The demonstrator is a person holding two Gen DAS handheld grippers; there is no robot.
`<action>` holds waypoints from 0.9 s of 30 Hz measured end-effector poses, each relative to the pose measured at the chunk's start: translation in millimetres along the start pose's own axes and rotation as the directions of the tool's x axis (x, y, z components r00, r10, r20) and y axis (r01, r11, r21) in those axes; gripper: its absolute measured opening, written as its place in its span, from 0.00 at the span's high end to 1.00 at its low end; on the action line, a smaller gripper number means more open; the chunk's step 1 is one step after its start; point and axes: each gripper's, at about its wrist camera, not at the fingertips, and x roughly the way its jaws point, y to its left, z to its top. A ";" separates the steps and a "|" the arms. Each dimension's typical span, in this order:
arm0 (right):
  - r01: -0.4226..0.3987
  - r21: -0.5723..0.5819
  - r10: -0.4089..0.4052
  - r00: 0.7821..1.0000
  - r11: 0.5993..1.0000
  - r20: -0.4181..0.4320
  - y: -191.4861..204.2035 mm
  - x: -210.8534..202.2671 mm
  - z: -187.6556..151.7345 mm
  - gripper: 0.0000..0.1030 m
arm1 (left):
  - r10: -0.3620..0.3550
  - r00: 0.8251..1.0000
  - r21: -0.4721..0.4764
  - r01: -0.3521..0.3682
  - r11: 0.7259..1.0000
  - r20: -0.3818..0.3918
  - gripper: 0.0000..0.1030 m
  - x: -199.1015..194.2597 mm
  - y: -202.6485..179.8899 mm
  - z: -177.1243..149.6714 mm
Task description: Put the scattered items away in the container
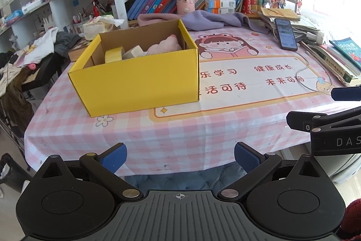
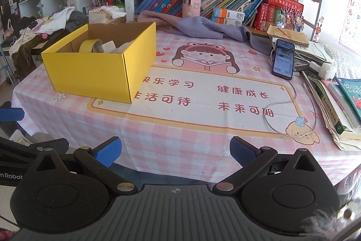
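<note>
Yellow box (image 1: 135,73) sits on the pink checked surface (image 1: 180,132) at about eleven o'clock from the left claw (image 1: 179,158), farther toward ten o'clock from the right claw (image 2: 174,150); its long side runs left to right, and the left claw is nearer. Inside lie a tape roll (image 1: 114,55), a pale block (image 1: 133,52) and something pink (image 1: 162,46). Both claws hang wide and empty. Nothing loose appears to remain nearby. Cloth print reads 健康成长 and 未来可期; the claw bodies show "DAS" and "nRobot".
</note>
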 end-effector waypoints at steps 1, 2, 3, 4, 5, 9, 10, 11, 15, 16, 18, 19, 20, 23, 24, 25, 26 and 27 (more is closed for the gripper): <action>0.000 -0.001 0.000 1.000 1.000 0.000 0.0 -0.1 -0.1 0.00 | 0.001 1.000 0.000 -0.001 1.000 0.000 0.00 0.0 -0.1 0.0; 0.000 -0.001 0.000 1.000 1.000 -0.001 0.2 -0.1 0.0 0.00 | 0.001 1.000 0.000 -0.001 1.000 0.001 0.00 0.1 -0.2 0.0; 0.001 -0.002 -0.001 1.000 1.000 -0.001 0.2 -0.2 -0.1 0.00 | 0.000 1.000 0.000 0.000 1.000 0.002 0.00 0.3 -0.3 0.0; 0.001 -0.002 -0.001 1.000 1.000 -0.001 0.2 -0.4 -0.2 0.00 | -0.001 1.000 0.000 0.001 1.000 0.002 0.00 0.7 -0.5 -0.1; 0.002 -0.001 -0.002 1.000 1.000 0.000 0.3 -0.3 -0.1 0.00 | -0.003 1.000 0.000 0.003 1.000 0.002 0.00 1.2 -0.8 -0.2; 0.009 0.003 -0.009 1.000 1.000 -0.002 -0.6 -0.5 -0.7 0.00 | -0.009 1.000 0.001 0.009 1.000 0.002 0.00 2.3 -1.4 0.3; 0.011 0.004 -0.011 1.000 1.000 -0.003 -1.1 -0.4 -1.0 0.00 | -0.010 1.000 0.002 0.010 1.000 0.002 0.00 2.6 -1.5 0.4; 0.013 0.005 -0.013 1.000 1.000 -0.004 -1.2 -0.3 -0.8 0.00 | -0.009 1.000 0.003 0.009 1.000 0.001 0.00 2.7 -1.5 0.5; 0.014 0.004 -0.014 1.000 1.000 -0.005 -1.9 -0.2 -0.1 0.00 | -0.008 1.000 0.010 0.008 1.000 -0.002 0.00 3.6 -2.5 1.3; 0.015 0.005 -0.015 1.000 1.000 -0.005 -2.2 -0.3 -0.3 0.00 | -0.007 1.000 0.012 0.007 1.000 -0.002 0.00 3.8 -2.7 1.4; 0.014 0.005 -0.014 1.000 1.000 -0.005 -2.3 -0.3 -0.4 0.00 | -0.007 1.000 0.015 0.007 1.000 -0.002 0.00 3.9 -3.2 1.8; 0.014 0.005 -0.014 1.000 1.000 -0.005 -2.3 -0.2 -0.3 0.00 | -0.007 1.000 0.016 0.007 1.000 -0.002 0.00 4.0 -3.3 1.9; 0.013 0.004 -0.013 1.000 1.000 -0.005 -2.3 -0.1 -0.2 0.00 | -0.007 1.000 0.017 0.007 1.000 -0.002 0.00 4.1 -3.2 2.0; 0.013 0.004 -0.013 1.000 1.000 -0.005 -2.0 0.1 0.0 0.00 | -0.006 1.000 0.016 0.006 1.000 -0.003 0.00 4.2 -3.6 2.0; 0.013 0.004 -0.013 1.000 1.000 -0.005 -1.9 0.2 -0.1 0.00 | -0.006 1.000 0.016 0.006 1.000 -0.003 0.00 4.1 -3.6 2.0; 0.012 0.003 -0.012 1.000 1.000 -0.006 -2.1 0.3 -0.2 0.00 | -0.007 1.000 0.016 0.007 1.000 -0.003 0.00 4.1 -3.7 2.1; 0.012 0.003 -0.012 1.000 1.000 -0.007 -1.9 0.4 -0.2 0.00 | -0.008 1.000 0.016 0.008 1.000 -0.002 0.00 4.0 -3.7 2.1; 0.012 0.003 -0.012 1.000 1.000 -0.008 -2.0 0.6 0.0 0.00 | -0.009 1.000 0.016 0.009 1.000 -0.001 0.00 4.1 -3.8 2.1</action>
